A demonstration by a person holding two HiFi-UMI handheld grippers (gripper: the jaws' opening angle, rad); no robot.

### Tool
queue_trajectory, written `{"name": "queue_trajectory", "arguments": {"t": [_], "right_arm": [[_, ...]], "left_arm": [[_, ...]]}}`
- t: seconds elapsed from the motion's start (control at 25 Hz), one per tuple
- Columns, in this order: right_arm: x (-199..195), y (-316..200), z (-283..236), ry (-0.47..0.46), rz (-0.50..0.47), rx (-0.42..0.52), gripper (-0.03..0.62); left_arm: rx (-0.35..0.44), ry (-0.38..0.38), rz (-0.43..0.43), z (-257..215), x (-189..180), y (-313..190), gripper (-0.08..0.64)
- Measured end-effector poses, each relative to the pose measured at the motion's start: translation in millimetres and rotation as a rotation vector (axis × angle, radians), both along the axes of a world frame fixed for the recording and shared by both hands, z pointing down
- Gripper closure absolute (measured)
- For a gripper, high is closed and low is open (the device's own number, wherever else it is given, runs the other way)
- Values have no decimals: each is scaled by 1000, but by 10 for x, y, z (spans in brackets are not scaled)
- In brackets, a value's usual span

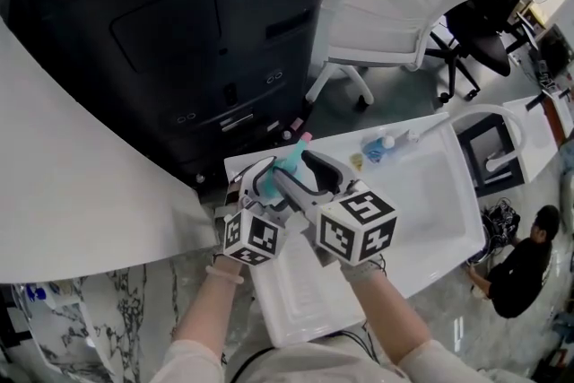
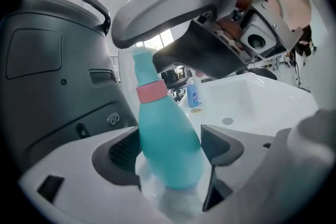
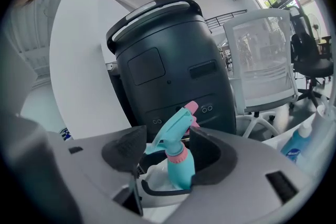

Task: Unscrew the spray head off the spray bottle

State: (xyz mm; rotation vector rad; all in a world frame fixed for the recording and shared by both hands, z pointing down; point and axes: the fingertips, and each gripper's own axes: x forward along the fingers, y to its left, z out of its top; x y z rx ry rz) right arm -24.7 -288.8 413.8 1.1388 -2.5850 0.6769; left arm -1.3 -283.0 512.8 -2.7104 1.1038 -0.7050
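- Currently nearest: left gripper, jaws wide apart, one each side of the spray bottle, low on its teal body. Pads sit close to it but no squeeze shows, so no grip.
- Just above: right gripper, jaws part open round the spray head. One pad is just beside the pink collar, the other stands clear. Nothing held.
- Bottle: upright, head still on. Base seems to rest at the near end of the white surface, btw both grippers.
- Step, as I read it: lining up for the grip. Unscrewing not yet started.
- Next move prob needs: left jaws closing firm on the body so it can't spin, right jaws shutting on head/collar, then a twist about the bottle's axis. Body tapers and looks slick, so it could slip.
- Further along the surface: small blue bottle, not involved.
- Beyond: big dark unit and white chair.
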Motion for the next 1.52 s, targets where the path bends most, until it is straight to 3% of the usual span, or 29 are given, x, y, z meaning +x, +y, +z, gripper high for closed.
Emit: {"name": "queue_trajectory", "arguments": {"t": [0.2,0.52,0.84,0.96,1.28,1.52], "right_arm": [[19,-30,55,57,-3,-10,367],[70,70,51,148,-99,27,403],[248,94,54,276,-120,72,419],[280,109,96,323,-136,82,456],[395,31,149,296,-109,79,469],[421,-111,180,272,-55,90,523]], "left_arm": [[-13,4,-12,3,42,-1,200],[-47,21,4,-7,32,5,216],[-65,71,8,-30,13,19,227],[-67,97,18,-31,5,19,229],[-106,159,31,2,-26,14,233],[-113,158,33,-4,-27,20,233]]}}
